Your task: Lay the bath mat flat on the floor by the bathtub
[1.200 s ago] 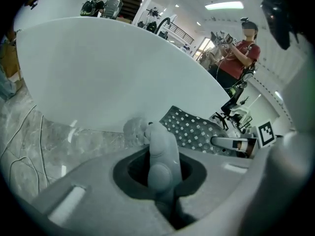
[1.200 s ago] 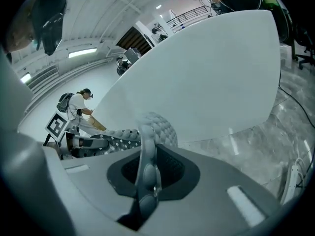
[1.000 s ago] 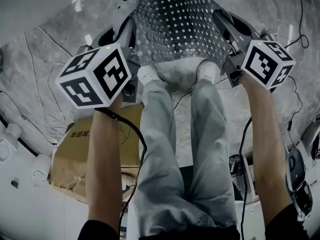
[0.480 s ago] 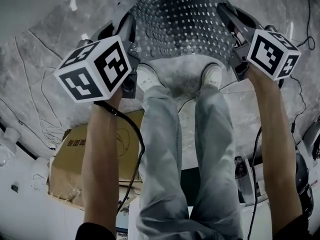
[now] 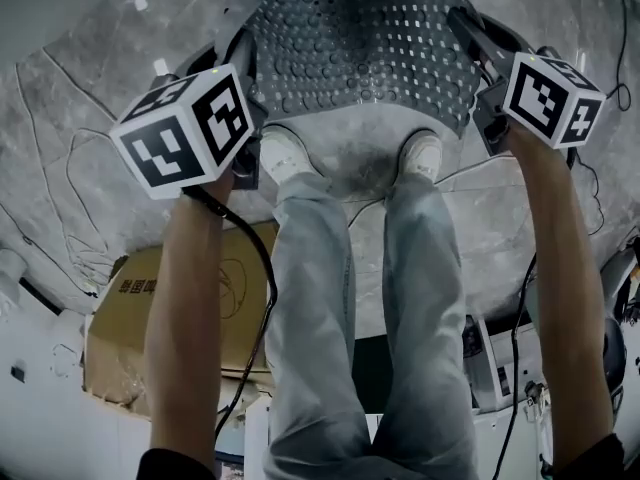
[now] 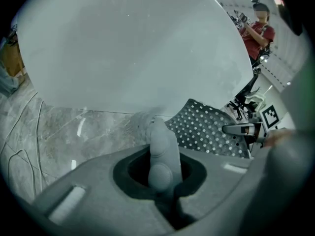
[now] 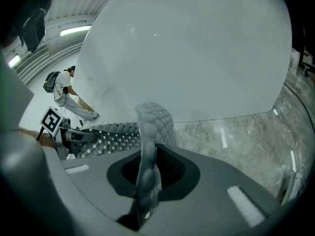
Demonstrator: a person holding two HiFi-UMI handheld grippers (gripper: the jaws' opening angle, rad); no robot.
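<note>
**Mat corners pinched, mat low beside the tub**

Both claws were clenched on the bath mat (image 5: 360, 48). The left gripper (image 6: 158, 154) pinched one near corner and the right gripper (image 7: 146, 168) the other. The sheet spread between them over the floor (image 5: 90, 98), just ahead of the person's shoes (image 5: 285, 153) and close beside the bathtub (image 7: 197, 48). Whether its far edge touched down could not be told.

To lay it well, I judged that the far edge should land first. Both corners should then come down level and pulled gently apart, so no fold gets trapped, and the claws should let go only once the mat rests flat.

The mat looked like soft, limp rubber, studded with rounded bumps and pierced by rows of small holes; it would likely sag and curl at any slack edge. The floor was polished, veined stone, and the tub wall smooth, white and curved.
</note>
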